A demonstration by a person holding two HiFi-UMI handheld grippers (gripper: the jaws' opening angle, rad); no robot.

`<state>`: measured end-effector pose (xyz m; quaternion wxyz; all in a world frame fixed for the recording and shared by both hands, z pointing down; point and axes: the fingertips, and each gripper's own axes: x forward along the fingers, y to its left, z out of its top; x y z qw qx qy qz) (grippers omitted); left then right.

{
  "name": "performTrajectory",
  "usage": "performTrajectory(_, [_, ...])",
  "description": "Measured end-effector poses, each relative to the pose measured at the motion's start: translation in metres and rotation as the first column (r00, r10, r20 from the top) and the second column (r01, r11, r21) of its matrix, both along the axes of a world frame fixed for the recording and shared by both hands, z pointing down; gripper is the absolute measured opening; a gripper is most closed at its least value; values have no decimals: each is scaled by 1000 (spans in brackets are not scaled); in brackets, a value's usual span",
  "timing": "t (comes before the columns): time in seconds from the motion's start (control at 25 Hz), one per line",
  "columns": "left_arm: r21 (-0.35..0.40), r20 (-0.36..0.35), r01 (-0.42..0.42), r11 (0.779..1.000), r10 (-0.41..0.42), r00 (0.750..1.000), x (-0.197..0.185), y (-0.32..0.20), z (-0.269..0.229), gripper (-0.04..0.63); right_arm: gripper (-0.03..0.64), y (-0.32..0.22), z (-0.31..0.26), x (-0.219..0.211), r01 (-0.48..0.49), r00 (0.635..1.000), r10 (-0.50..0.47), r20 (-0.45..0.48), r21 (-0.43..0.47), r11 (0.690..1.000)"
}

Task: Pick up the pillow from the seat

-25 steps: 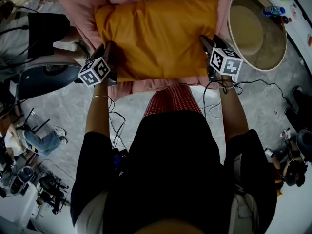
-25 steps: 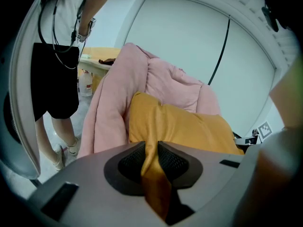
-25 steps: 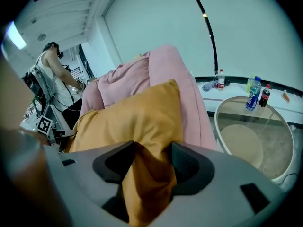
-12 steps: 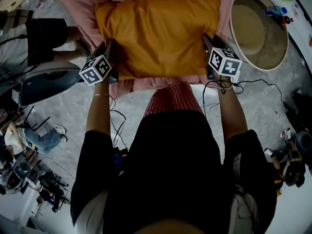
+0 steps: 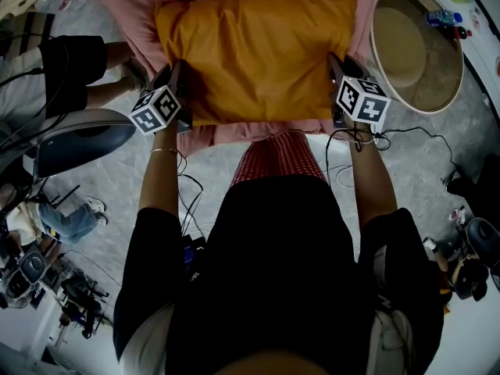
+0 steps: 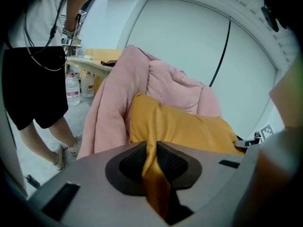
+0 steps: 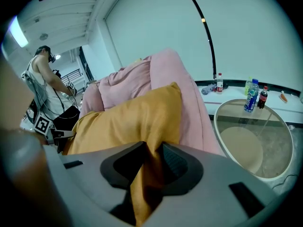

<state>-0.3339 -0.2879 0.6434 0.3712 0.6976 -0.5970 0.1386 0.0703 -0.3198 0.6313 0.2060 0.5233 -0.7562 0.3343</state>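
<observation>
We see the orange pillow (image 5: pixel 254 53) lying flat on the pink seat (image 5: pixel 125 14). The seat's soft pink cloth sticks out from under the pillow at its left side, its top and its near edge.

Our left gripper (image 5: pixel 175 73) is at the pillow's left edge, near the front corner. In the left gripper view its jaws are nearly together, and a fold of the orange pillow cloth is pinched between the dark pads (image 6: pixel 130 162). The rest of the pillow spreads out just past the jaws, with the pink seat rising behind it.

Our right gripper (image 5: pixel 333 62) is at the pillow's right edge, near the other front corner. Its jaws have just been closing. In the right gripper view they are narrow now, and a bunch of orange pillow cloth is squeezed between them and hangs down through the gap.

So the pillow sits between our two grippers, and each one bites a side of it. The pillow rests on the seat.

To the right of the pillow stands a round table (image 5: pixel 406 53), with some bottles (image 5: pixel 441 18) at its far side. To the left of the pillow a person in black shorts (image 5: pixel 74 61) stands on the grey floor.
</observation>
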Motion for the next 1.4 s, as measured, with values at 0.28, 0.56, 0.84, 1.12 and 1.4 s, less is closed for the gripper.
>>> performTrajectory(0.28, [2,7,-4,1000,4,1000,-2,0,-4,66,109,1,-6,-2,-8,1000,8,-13,11,1000])
performTrajectory(0.56, [1,-16,7,1000,-7,1000,-1,-2,-9,58,103,0,-12,-3,-15,1000,15,-13,18,1000])
performTrajectory(0.84, [7,-33,4,1000,-4,999,2,-3,-18,46,98,-1,-20,-2,-25,1000,25,-14,36,999])
performTrajectory(1.12, [32,-45,6,999,-4,999,4,-6,-29,38,89,-3,-32,-1,-37,999,37,-5,64,997])
performTrajectory(1.4, [67,-54,15,998,-11,998,2,-2,-45,37,89,0,-45,-4,-32,999,31,12,99,995])
